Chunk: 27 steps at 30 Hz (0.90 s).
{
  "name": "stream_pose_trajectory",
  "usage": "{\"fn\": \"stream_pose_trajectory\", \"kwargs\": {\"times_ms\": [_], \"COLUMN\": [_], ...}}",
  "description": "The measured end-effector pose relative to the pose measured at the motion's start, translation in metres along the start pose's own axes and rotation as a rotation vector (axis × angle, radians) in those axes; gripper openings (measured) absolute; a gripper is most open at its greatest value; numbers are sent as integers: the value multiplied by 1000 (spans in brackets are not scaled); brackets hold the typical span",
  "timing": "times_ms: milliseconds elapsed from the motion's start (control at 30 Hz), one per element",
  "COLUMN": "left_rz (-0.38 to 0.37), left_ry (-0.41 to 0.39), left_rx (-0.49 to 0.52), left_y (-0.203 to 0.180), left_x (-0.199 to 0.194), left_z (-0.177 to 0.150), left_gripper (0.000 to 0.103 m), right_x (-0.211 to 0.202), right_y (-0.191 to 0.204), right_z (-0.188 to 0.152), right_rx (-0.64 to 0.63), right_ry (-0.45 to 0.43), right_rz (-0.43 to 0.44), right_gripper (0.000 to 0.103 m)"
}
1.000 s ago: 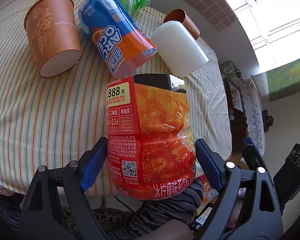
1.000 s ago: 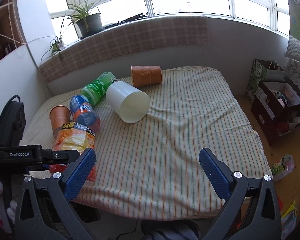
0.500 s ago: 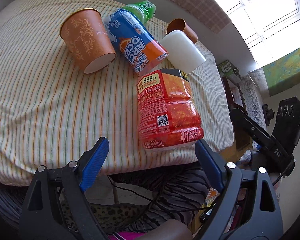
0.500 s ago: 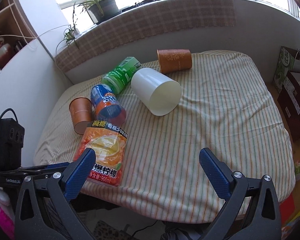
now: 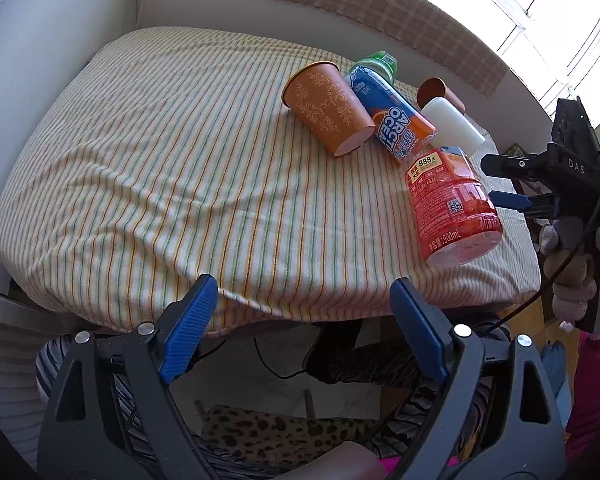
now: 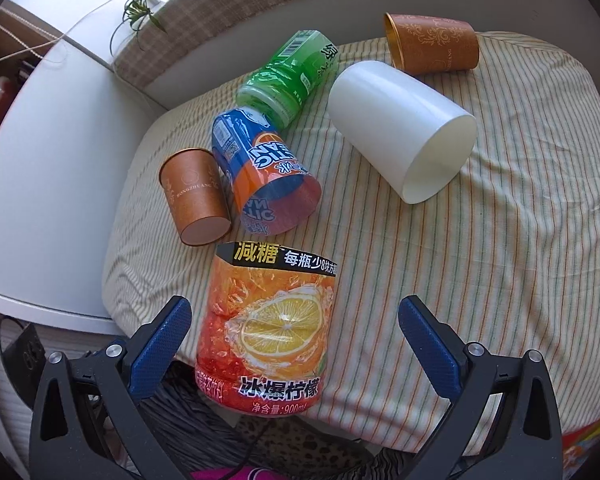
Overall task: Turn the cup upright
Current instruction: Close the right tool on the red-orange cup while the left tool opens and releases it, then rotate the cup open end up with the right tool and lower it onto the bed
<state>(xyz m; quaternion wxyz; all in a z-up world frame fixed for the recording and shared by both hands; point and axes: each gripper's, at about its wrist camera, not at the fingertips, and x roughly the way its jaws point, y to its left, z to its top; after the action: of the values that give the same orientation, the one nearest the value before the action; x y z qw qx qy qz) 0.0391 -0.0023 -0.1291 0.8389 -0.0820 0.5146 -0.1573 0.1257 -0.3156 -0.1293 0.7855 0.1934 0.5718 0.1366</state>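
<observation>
Several cups lie on their sides on a striped cloth [image 5: 180, 168]. An orange-red bottle-label cup [image 6: 268, 332] lies at the front edge, its base toward me. A blue-orange one [image 6: 266, 184], a green one [image 6: 296, 72], a white cup [image 6: 404, 128] and two brown paper cups [image 6: 194, 196] [image 6: 434, 46] lie behind. My right gripper [image 6: 294, 336] is open, its fingers either side of the orange-red cup [image 5: 452, 208], not touching. My left gripper [image 5: 300, 332] is open and empty below the table's front edge.
A white cabinet [image 6: 52, 160] stands left of the table. A checked ledge [image 5: 340, 4] and window run behind. A potted plant [image 6: 140, 12] sits on the ledge. The right hand-held gripper shows at the right in the left wrist view [image 5: 556, 184].
My left gripper has backed away from the orange-red cup and swung left. My right gripper has moved in close over that cup.
</observation>
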Motion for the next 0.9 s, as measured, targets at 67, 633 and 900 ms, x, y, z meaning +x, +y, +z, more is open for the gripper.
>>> {"fn": "stream_pose_trajectory", "kwargs": {"times_ms": [67, 633, 900], "left_rz": [-16, 1, -4], "left_ry": [7, -16, -32], "left_rx": [-8, 55, 62], "left_y": [2, -18, -20], "left_x": [0, 1, 0], "left_z": [-2, -6, -4], "left_gripper": [90, 90, 90], "right_x": [8, 48, 39], "right_y": [4, 17, 21], "right_z": [3, 11, 2], "right_rx": [-10, -20, -31], "right_ry": [31, 153, 121], "right_rz": [-11, -11, 3], "right_gripper": [103, 90, 80]}}
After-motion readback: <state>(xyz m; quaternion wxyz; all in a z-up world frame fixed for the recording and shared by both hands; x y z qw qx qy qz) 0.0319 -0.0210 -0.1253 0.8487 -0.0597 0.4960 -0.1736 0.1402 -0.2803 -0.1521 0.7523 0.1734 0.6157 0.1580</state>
